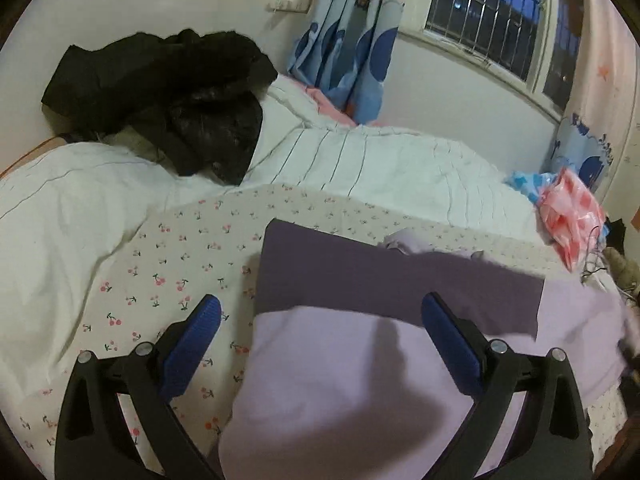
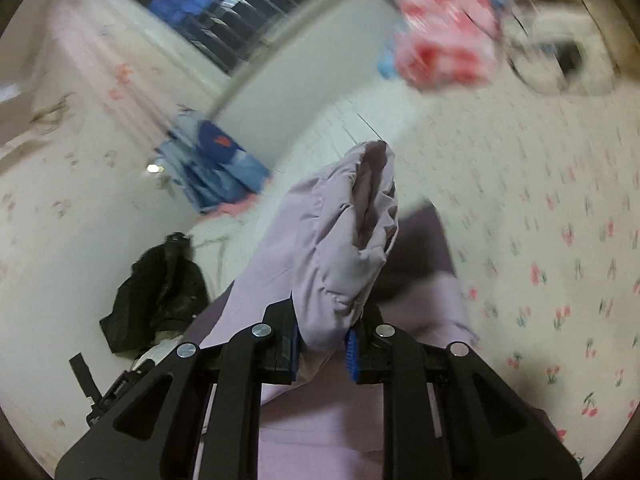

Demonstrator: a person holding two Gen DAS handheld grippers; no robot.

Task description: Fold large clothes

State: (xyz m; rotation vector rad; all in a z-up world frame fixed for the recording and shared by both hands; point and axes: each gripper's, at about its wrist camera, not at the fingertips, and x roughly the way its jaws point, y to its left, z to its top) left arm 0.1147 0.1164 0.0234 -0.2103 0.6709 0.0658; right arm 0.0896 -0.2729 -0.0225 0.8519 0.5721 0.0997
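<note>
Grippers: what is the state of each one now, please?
Left gripper: open, holding nothing.
Right gripper: closed on the lilac jacket.

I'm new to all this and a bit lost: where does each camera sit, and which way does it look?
Left wrist: on the left gripper, looking down over its open blue fingers at the lilac garment on the bed.
Right wrist: on the right gripper, fingers shut on the lilac garment.
Both show the garment, black jacket and window.
</note>
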